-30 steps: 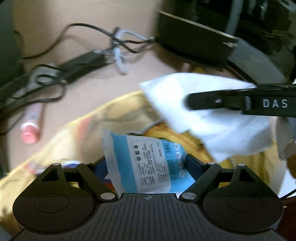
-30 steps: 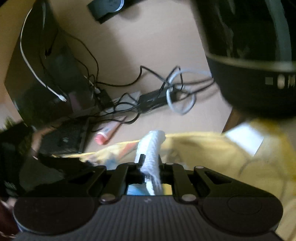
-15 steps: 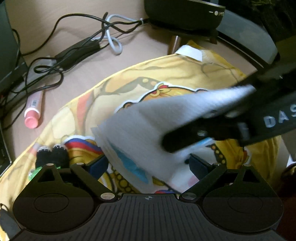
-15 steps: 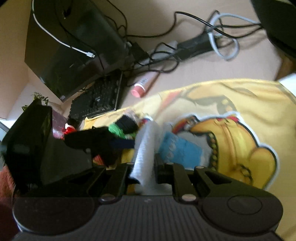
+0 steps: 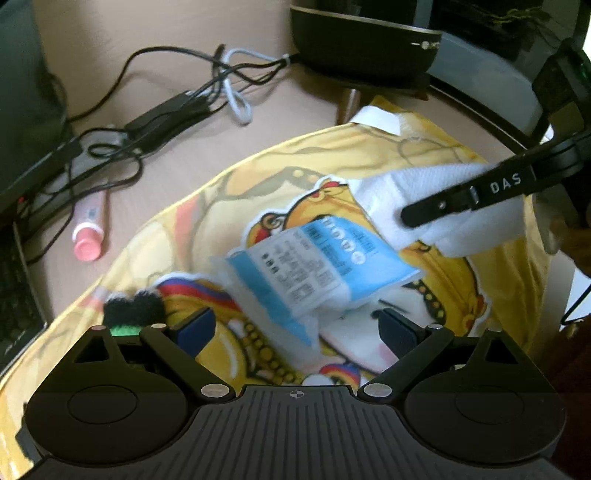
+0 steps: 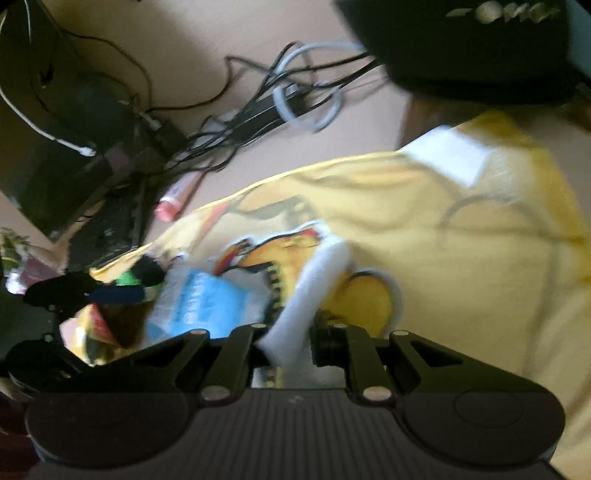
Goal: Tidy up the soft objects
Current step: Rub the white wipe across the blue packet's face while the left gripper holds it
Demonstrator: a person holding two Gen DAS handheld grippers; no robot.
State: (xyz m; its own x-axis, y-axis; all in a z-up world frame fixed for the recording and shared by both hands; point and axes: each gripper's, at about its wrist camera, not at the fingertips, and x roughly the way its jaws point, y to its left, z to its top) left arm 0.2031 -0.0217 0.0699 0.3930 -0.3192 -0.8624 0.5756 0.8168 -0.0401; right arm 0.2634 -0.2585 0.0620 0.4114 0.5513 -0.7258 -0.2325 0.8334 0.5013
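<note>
Blue pads on your left gripper [image 5: 295, 328] stand spread wide, nothing pressed between them, and they frame the near end of the blue-and-white packet [image 5: 314, 273], which lies free on the yellow printed cushion [image 5: 229, 206]. That spread reads as a let-go: the packet sits just ahead of the open jaws, tilted across the cartoon print at the middle of the cushion, apart from both pads. Off to the near left edge of the cushion, a small black and green knitted thing [image 5: 133, 306] rests just beyond your left finger, untouched.

Further in, toward the cushion's right side, your right gripper [image 5: 406, 218] has its jaws nearly together, pinching a folded white cloth [image 5: 424, 199]. Its own camera shows the cloth [image 6: 314, 291] running out from between the fingers, so it is carried, not laid down. It hangs above the cushion just beyond the packet's far corner, likely so you can set it beside or on the packet and keep the soft things gathered in one spot.

Beyond the cushion's far edge, on the bare desk [image 5: 177, 29], lie a pink tube [image 5: 88, 232] and a tangle of cables [image 5: 207, 96], well apart from both grippers.
</note>
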